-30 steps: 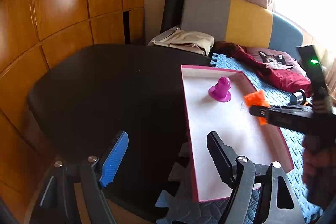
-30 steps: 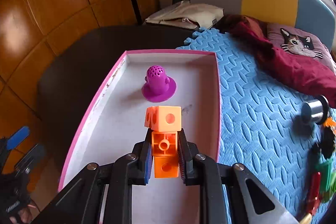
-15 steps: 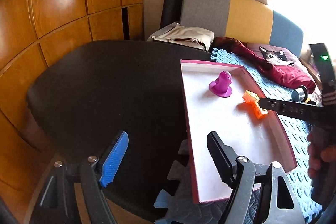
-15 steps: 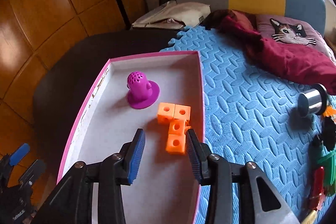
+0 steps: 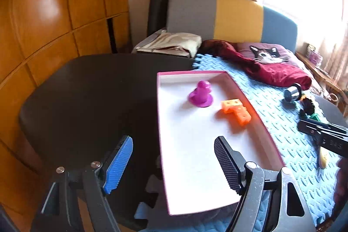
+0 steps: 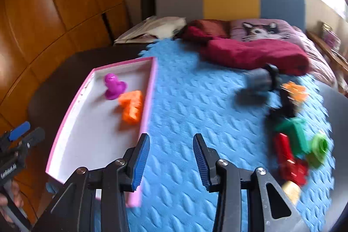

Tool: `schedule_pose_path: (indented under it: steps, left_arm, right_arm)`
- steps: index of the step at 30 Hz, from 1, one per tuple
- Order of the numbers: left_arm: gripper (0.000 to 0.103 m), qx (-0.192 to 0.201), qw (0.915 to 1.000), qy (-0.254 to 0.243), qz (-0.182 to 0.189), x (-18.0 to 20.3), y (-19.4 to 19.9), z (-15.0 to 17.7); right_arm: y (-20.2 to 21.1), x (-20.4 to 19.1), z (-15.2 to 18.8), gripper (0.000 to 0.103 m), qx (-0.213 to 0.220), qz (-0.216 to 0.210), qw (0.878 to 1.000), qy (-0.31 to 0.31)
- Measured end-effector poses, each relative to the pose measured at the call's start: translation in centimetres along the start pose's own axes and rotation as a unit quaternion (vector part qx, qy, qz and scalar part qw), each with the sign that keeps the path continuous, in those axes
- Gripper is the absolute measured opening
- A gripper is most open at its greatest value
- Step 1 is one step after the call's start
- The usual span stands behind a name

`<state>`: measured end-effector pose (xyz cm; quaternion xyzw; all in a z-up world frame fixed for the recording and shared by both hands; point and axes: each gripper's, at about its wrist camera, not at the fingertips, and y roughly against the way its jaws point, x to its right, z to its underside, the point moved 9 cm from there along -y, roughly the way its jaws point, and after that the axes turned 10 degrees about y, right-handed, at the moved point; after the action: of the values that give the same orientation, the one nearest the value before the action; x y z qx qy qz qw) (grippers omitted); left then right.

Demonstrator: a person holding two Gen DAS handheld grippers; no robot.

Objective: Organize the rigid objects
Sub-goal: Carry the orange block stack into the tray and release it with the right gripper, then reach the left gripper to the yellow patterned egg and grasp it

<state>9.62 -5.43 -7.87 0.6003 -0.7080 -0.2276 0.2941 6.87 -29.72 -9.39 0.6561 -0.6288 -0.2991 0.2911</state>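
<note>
Your right gripper hangs over the blue foam mat just beside the pink-rimmed tray, its fingers parted and nothing between them. The orange block piece lies flat inside the tray, near its right rim, close to the purple plunger-shaped toy — the two look just apart. Your left gripper is spread wide and empty, one finger over the dark table, the other over the tray floor. More toys — green, red, orange, blurred — sit at the mat's right edge beside a metal cylinder.
</note>
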Motion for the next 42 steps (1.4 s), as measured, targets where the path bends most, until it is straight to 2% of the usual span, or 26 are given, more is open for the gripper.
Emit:
schedule_pose_path:
  steps: [7, 11, 14, 18, 20, 21, 23, 26, 33, 34, 40, 41, 42]
  left_arm:
    - [0.078, -0.004, 0.9974, -0.046, 0.055, 5.5, 0.3, -0.3]
    - [0.078, -0.005, 0.9913, -0.097, 0.09, 10.0, 0.6, 0.0]
    - [0.078, -0.029, 0.9841, -0.122, 0.126, 13.8, 0.2, 1.0]
    - [0.078, -0.069, 0.9675, -0.167, 0.177, 18.9, -0.5, 3.1]
    - [0.078, -0.094, 0.9521, -0.197, 0.214, 22.1, -0.8, 4.9]
    - [0.078, -0.103, 0.9465, -0.208, 0.225, 23.0, -0.9, 5.6]
    - [0.078, -0.123, 0.9333, -0.231, 0.247, 25.5, -1.2, 7.2]
    - [0.078, -0.145, 0.9172, -0.249, 0.275, 28.4, -1.3, 9.0]
    - [0.078, -0.176, 0.8964, -0.284, 0.291, 33.6, -2.0, 12.1]
    - [0.077, -0.179, 0.8957, -0.29, 0.286, 34.0, -2.3, 12.5]
    - [0.061, -0.202, 0.8919, -0.299, 0.272, 35.6, -4.1, 14.5]
    - [0.053, -0.197, 0.8936, -0.302, 0.267, 35.7, -4.3, 14.7]
    - [0.043, -0.175, 0.8968, -0.313, 0.26, 35.5, -4.3, 14.7]
  right_arm:
    - [4.9, 9.0, 2.4, 0.042, 0.021, 0.079, 0.994, -0.068]
    - [8.2, 15.3, 3.7, 0.044, 0.048, 0.148, 0.979, -0.133]
    - [9.9, 18.8, 5.4, 0.045, 0.058, 0.18, 0.966, -0.176]
    - [10.4, 21.3, 7.6, 0.045, 0.056, 0.185, 0.958, -0.211]
    - [10.3, 21.7, 8.6, 0.045, 0.06, 0.177, 0.957, -0.222]
    - [10.2, 21.9, 9.0, 0.045, 0.055, 0.173, 0.955, -0.233]
    - [10.8, 22.0, 8.9, 0.045, 0.08, 0.16, 0.954, -0.242]
    - [11.1, 21.9, 9.0, 0.045, 0.09, 0.153, 0.953, -0.246]
    - [11.6, 21.8, 8.7, 0.046, 0.111, 0.153, 0.95, -0.25]
    - [11.6, 21.9, 8.7, 0.046, 0.112, 0.151, 0.949, -0.253]
    - [11.5, 22.2, 8.8, 0.046, 0.111, 0.147, 0.948, -0.261]
    - [11.4, 22.1, 8.8, 0.046, 0.108, 0.147, 0.948, -0.259]
    - [11.3, 22.1, 8.8, 0.046, 0.106, 0.149, 0.949, -0.257]
